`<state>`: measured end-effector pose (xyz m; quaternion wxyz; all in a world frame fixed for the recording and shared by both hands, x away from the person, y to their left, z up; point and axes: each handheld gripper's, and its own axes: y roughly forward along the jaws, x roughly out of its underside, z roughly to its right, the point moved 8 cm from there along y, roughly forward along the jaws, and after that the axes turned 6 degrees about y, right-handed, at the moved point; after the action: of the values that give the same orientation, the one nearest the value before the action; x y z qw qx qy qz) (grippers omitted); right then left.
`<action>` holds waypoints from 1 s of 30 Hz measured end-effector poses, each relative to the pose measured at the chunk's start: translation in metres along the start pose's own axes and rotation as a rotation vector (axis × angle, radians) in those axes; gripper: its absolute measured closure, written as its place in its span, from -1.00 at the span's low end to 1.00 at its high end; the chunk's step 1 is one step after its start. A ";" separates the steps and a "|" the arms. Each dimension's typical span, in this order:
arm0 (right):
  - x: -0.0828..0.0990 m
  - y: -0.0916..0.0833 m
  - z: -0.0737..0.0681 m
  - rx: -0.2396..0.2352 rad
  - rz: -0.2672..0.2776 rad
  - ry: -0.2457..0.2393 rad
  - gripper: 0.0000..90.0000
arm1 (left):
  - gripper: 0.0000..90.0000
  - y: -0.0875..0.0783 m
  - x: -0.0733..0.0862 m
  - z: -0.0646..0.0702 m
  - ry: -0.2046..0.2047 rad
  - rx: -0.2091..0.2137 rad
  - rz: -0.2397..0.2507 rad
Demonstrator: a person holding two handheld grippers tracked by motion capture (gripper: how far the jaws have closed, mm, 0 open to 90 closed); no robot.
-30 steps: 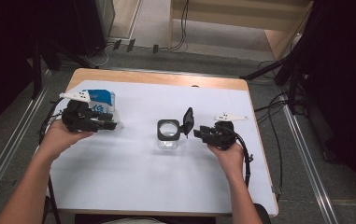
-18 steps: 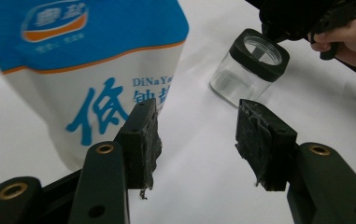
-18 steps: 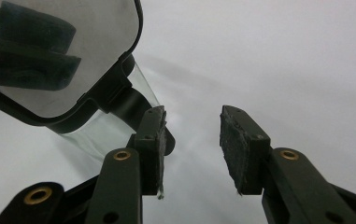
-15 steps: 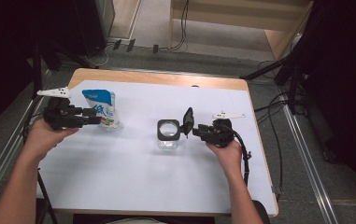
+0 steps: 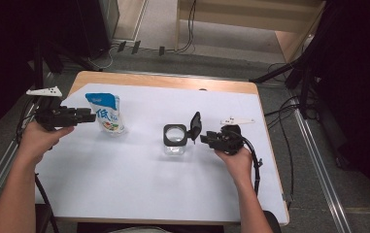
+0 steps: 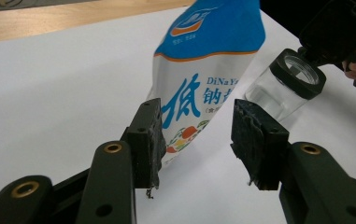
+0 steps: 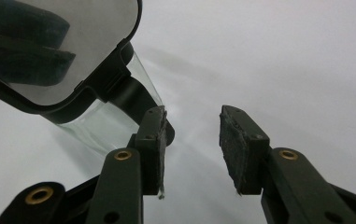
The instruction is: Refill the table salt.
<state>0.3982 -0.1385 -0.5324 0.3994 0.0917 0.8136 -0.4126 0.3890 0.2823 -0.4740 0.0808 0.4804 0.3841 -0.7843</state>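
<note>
Left gripper [image 5: 88, 116] sits level at the table's left side, tips aimed at the blue-and-white standing pouch [image 5: 106, 112]. In the left gripper view the pouch [image 6: 203, 74] stands upright just past the 2 pads, in line with the gap; neither pad [image 6: 153, 135] presses it. Jaws have just been closing a little, nothing clamped between them, so released for now.

Right gripper [image 5: 206, 138] rests beside the clear square jar [image 5: 175, 141] near table centre, its black flip lid [image 5: 195, 125] hinged up toward the gripper. In the right gripper view the jar wall [image 7: 101, 123] lies just outside the left pad [image 7: 154, 135]; the gap between the pads shows bare white table [image 7: 278, 60]. Not gripping anything, jaws part open.

Risks:
- Pouch is soft and tall; a push from one pad before the other lands would likely tip it over or skid it across the sheet.
- Grabbing low on the printed belly may crumple it, and it could fold over when lifted, spilling if the top is unsealed. Whether the top is sealed cannot be told.
- Jar is unsecured: any bump from the pouch or the right gripper could slide or topple it.
- The raised lid stands close to the right gripper; a nudge could flip it shut over the mouth.
- Jar mouth looks narrow against the pouch, so a sloppy pour would likely miss.
</note>
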 end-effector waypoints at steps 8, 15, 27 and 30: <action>-0.001 -0.002 0.002 0.004 0.010 -0.003 0.39 | 0.17 0.007 -0.002 -0.005 -0.016 -0.006 0.006; -0.006 0.003 0.001 -0.014 0.016 -0.001 0.39 | 0.17 0.006 -0.012 -0.005 0.012 -0.018 -0.018; -0.007 0.009 -0.001 -0.021 0.005 -0.004 0.39 | 0.35 0.008 -0.032 -0.008 0.051 -0.006 -0.020; -0.006 0.008 -0.001 -0.020 0.002 -0.005 0.39 | 0.42 0.011 -0.035 -0.009 0.056 0.003 -0.017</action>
<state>0.4058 -0.1317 -0.5327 0.4028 0.0876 0.8165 -0.4043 0.4188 0.2726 -0.4535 0.0626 0.4992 0.3891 -0.7717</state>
